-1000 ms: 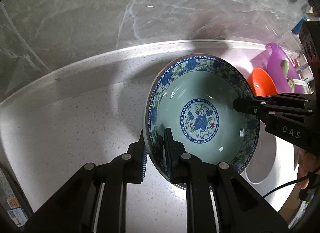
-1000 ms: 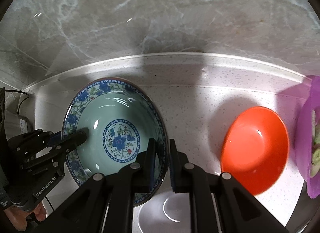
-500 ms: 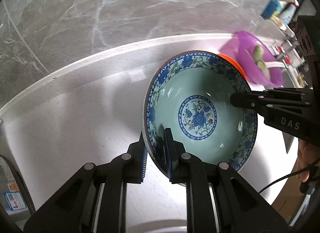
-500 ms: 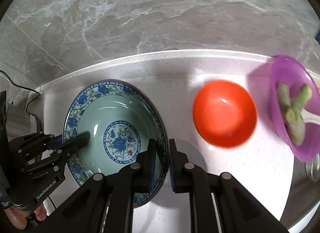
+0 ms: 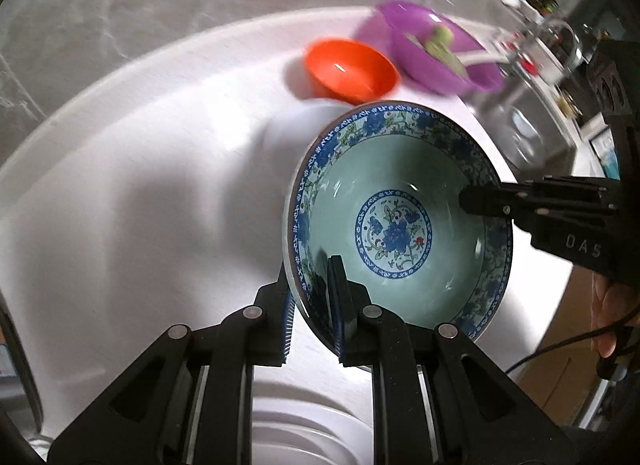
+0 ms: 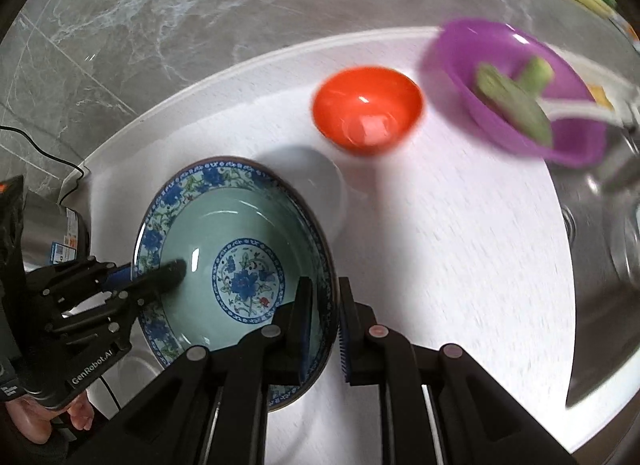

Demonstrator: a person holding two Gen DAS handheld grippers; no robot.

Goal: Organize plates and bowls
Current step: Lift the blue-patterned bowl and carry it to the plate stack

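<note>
Left wrist view: my left gripper (image 5: 312,305) is clamped on the near rim of the blue-and-white floral ceramic bowl with celadon inside (image 5: 396,225), one finger inside and one outside, bowl held off the white speckled counter (image 5: 140,185); a small orange plastic bowl (image 5: 352,69) and a purple plastic bowl with greens (image 5: 436,49) sit unsorted, so I judge the task only partway. Right wrist view: my right gripper (image 6: 324,329) pinches the opposite rim of the same bowl, jaws nearly closed with the wall between them.
</note>
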